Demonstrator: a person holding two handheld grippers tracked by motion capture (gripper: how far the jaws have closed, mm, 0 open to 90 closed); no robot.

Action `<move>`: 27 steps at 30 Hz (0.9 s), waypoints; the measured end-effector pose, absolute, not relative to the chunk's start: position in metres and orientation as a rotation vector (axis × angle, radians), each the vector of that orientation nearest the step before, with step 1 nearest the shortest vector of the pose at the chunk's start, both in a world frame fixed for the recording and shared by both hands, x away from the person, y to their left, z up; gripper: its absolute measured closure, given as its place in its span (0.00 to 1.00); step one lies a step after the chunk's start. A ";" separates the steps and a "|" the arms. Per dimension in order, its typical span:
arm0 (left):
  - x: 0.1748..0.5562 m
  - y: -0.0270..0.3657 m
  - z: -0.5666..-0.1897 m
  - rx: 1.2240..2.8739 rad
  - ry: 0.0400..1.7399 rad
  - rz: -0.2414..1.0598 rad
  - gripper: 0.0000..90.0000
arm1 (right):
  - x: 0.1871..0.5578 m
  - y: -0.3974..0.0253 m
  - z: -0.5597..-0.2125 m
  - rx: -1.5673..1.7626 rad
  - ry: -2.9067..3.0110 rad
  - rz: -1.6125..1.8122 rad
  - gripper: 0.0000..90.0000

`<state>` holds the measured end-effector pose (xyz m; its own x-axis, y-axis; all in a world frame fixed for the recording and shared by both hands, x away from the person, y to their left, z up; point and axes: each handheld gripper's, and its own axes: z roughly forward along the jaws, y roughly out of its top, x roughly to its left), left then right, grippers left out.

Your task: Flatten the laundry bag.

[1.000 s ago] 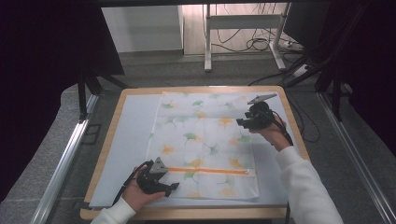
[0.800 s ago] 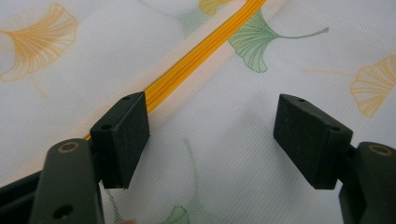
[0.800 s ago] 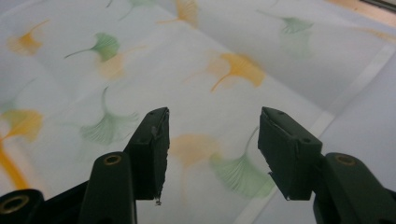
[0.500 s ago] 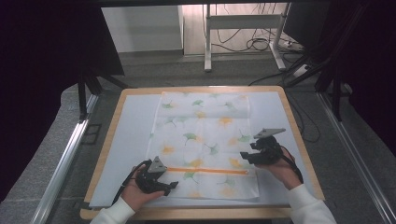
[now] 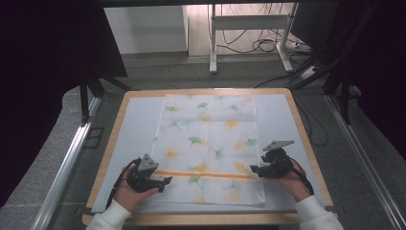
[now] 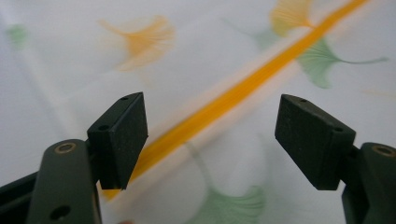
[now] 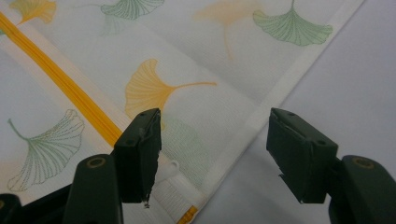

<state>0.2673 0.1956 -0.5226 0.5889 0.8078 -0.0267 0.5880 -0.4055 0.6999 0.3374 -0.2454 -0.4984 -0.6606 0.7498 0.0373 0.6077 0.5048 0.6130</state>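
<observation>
A white cloth bag (image 5: 208, 143) printed with green and orange ginkgo leaves lies flat on the table, an orange zipper (image 5: 206, 174) running across its near part. My left gripper (image 5: 165, 181) rests at the zipper's left end, open, the orange zipper (image 6: 233, 95) passing between its jaws. My right gripper (image 5: 253, 169) sits at the zipper's right end by the bag's right edge, open. In the right gripper view the zipper (image 7: 65, 84) ends near the left jaw, and the bag's white hem (image 7: 280, 93) runs between the jaws. Neither gripper (image 7: 212, 149) holds anything.
A pale blue mat (image 5: 136, 124) covers the wooden-rimmed table (image 5: 297, 120). Beyond the table stand a white desk frame (image 5: 249, 28) and cables (image 5: 268, 45) on the floor. Dark curtains flank both sides.
My right gripper has come from the bag's far right corner toward me, down to the right end of the zipper. The left gripper has stayed in place.
</observation>
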 end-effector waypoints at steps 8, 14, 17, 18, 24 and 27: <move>0.291 0.220 -0.530 2.074 1.290 0.423 0.27 | 0.338 -0.243 -0.501 1.147 2.520 0.876 0.38; 0.308 0.214 -0.539 2.122 1.323 0.406 0.27 | 0.343 -0.240 -0.501 1.148 2.511 0.877 0.38; 0.310 0.213 -0.539 2.120 1.327 0.396 0.32 | 0.346 -0.239 -0.501 1.151 2.503 0.871 0.38; 0.310 0.213 -0.538 2.119 1.329 0.398 0.36 | 0.347 -0.239 -0.501 1.150 2.503 0.873 0.38; 0.308 0.210 -0.536 2.131 1.319 0.391 0.52 | 0.351 -0.238 -0.503 1.166 2.495 0.861 0.37; 0.308 0.210 -0.536 2.130 1.316 0.392 0.61 | 0.352 -0.237 -0.504 1.168 2.498 0.852 0.37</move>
